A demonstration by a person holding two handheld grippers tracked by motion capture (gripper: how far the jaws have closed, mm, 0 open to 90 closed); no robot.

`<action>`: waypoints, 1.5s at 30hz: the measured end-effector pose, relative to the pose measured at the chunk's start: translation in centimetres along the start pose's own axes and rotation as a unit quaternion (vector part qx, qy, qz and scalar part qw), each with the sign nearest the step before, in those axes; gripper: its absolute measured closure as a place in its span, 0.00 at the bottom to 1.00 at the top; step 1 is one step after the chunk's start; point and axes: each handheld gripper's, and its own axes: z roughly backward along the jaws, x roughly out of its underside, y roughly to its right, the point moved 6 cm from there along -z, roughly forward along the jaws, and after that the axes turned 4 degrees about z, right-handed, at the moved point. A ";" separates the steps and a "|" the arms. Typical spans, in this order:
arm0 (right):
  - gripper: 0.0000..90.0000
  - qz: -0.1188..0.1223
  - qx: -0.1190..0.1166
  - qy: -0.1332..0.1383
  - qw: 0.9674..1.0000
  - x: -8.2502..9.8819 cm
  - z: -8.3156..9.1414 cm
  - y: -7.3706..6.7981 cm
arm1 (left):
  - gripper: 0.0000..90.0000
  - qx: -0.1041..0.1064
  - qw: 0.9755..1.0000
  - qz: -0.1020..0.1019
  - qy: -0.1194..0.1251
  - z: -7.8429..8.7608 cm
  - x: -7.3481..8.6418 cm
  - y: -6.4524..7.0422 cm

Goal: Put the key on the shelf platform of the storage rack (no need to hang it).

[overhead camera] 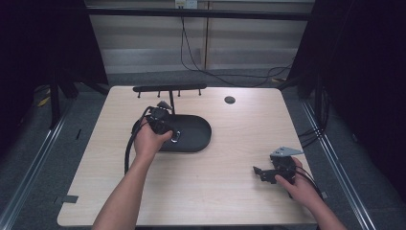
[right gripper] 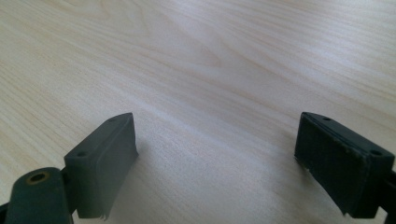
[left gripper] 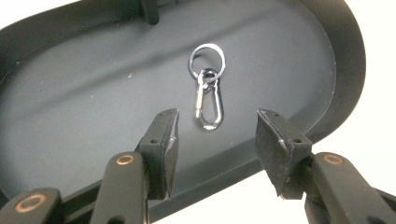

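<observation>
On the pale wooden table a black oval tray holds a silver keyring with carabiner, lying flat between the left gripper's spread jaws (right gripper likewise spread, over bare wood), so a shallow pinch may skate off the thin metal.

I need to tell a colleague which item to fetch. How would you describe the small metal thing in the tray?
On the wooden table sits a black oval tray at the foot of a hook stand. Inside lies a silver carabiner clip linked to a round split ring, the tray's one shiny item, just ahead of the left tongs.
</observation>
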 end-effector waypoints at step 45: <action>0.14 0.000 0.000 0.000 1.000 0.0 0.0 0.0 | 0.38 0.030 0.999 -0.025 0.011 2.0 3.7 -0.9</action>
